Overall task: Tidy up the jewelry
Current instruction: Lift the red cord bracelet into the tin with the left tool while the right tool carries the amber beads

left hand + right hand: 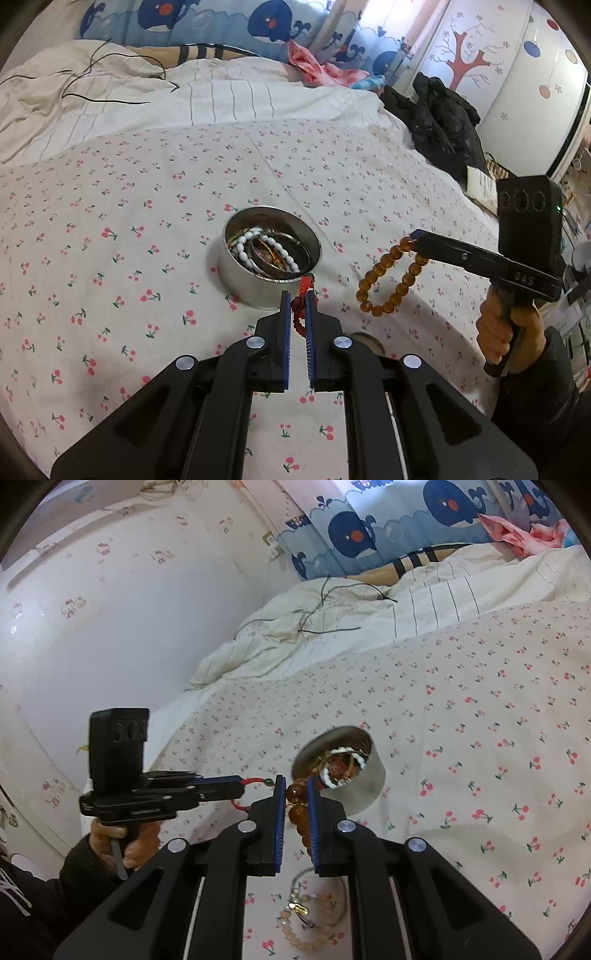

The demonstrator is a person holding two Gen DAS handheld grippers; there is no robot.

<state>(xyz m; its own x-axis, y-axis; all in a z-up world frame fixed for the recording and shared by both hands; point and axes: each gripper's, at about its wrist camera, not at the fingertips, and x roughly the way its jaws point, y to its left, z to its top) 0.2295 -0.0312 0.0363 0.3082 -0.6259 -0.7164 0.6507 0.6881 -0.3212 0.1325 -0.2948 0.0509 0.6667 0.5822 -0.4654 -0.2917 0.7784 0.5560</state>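
Two bracelets, red string [300, 306] and amber beads [296, 805], sit clamped between fingers.

A home bedroom is showing here: a bed [184, 206] in a cherry-print sheet is filling the frame's middle, a rumpled duvet [110, 96] is lying upper left, whale-print curtains [221, 22] are hanging along the top, and a tree-painted wardrobe [491, 66] is standing upper right.

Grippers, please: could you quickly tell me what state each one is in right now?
Left gripper: closed on the red beaded string.
Right gripper: closed on the amber bead bracelet.
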